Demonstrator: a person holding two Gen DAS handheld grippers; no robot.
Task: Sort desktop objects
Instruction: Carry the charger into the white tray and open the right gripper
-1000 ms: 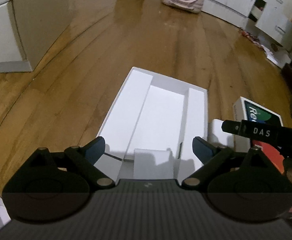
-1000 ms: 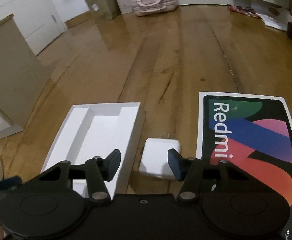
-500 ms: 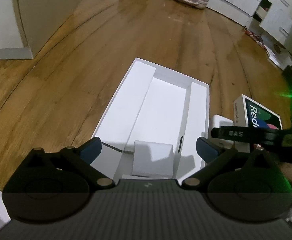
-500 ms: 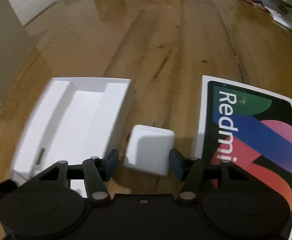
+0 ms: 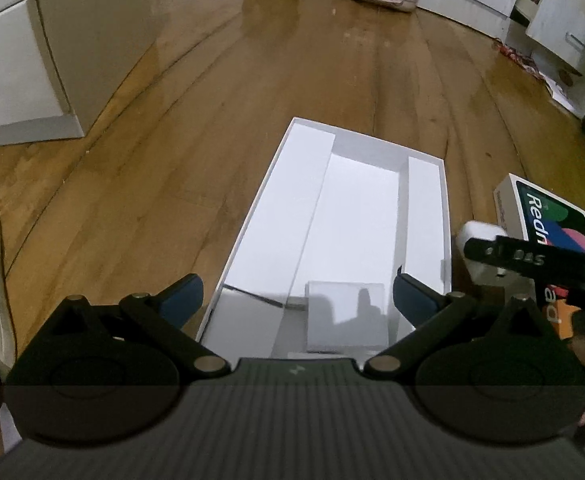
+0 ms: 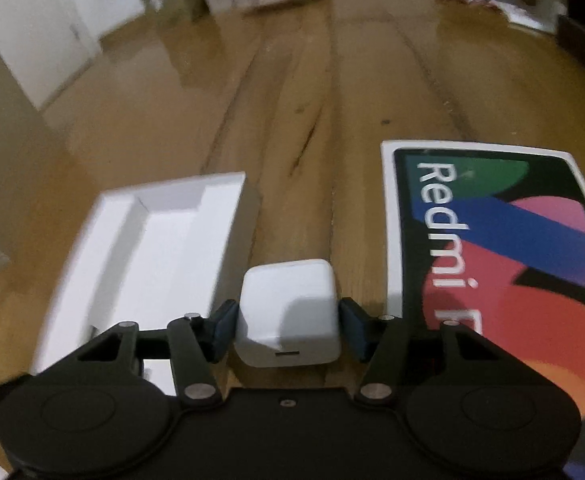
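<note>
Right gripper (image 6: 288, 322): the jaws are closing, and the blue pads (image 6: 224, 330) sit against the left and right faces of the white charger (image 6: 290, 312), which fills the gap between them. Left gripper (image 5: 296, 296): the jaws are spread to their widest, holding nothing, over the near end of the open white box (image 5: 344, 216).

The charger is a small rounded white cube with a slot-shaped port in its near face, turned toward the right wrist camera; its far end points away across the wooden floor (image 6: 332, 80). Whether it rests on the floor or is just clear of it cannot be told. It sits between the white box (image 6: 148, 248) on the left and the Redmi box lid (image 6: 500, 264) on the right, close to both.

The white box is long and shallow, its long axis running from near to far, divided into a wide central bay and narrower side strips. A small white insert (image 5: 346, 316) lies at its near end. In the left wrist view the right gripper (image 5: 532, 260) crosses from the right edge, the charger (image 5: 478, 236) showing just beyond it, beside the box's right wall.
</note>
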